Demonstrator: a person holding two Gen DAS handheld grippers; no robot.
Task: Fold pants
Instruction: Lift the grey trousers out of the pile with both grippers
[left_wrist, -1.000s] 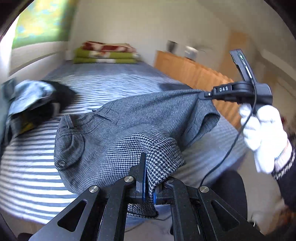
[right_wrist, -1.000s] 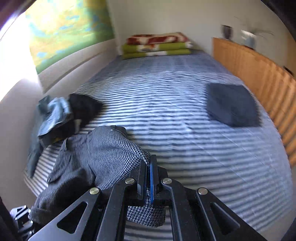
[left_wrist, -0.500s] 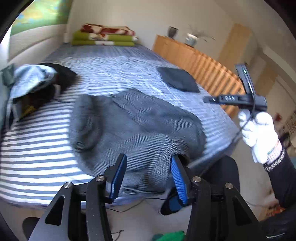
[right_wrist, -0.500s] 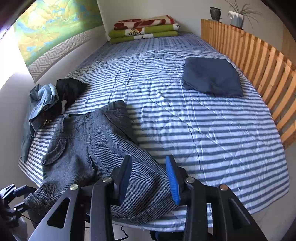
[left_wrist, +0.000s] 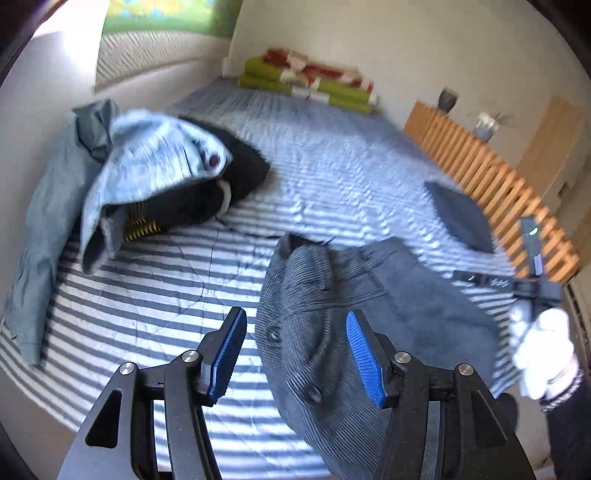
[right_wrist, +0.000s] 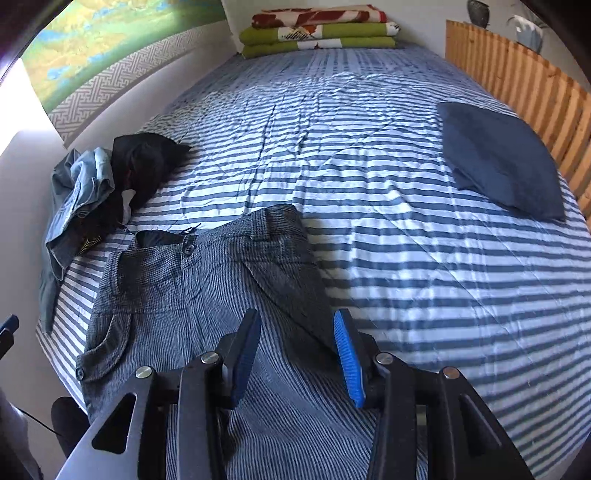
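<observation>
Both grippers, left (left_wrist: 295, 354) and right (right_wrist: 297, 358), hang with jaws just parted, gripping nothing, over grey houndstooth woven pants (right_wrist: 207, 280) lying on the blue-striped quilted bed (right_wrist: 406, 221); their legs seemingly run off-frame.

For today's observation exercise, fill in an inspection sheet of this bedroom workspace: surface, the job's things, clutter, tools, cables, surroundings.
Surface: blue-and-white striped quilted bedspread, lightly creased.
Job's things: grey checked woven pants lying spread near the bed's front edge, waistband button showing, not yet folded.
Clutter: heap of pale denim and black garments by the wall; dark blue folded cloth near the slats; stacked green and red blankets at the far end.
Tools: left tool and right tool both open above the pants, jaws just opened, gripping nothing.
Cables: nothing seen.
Surroundings: wooden slatted rail, colourful wall map, white-gloved hand.
</observation>
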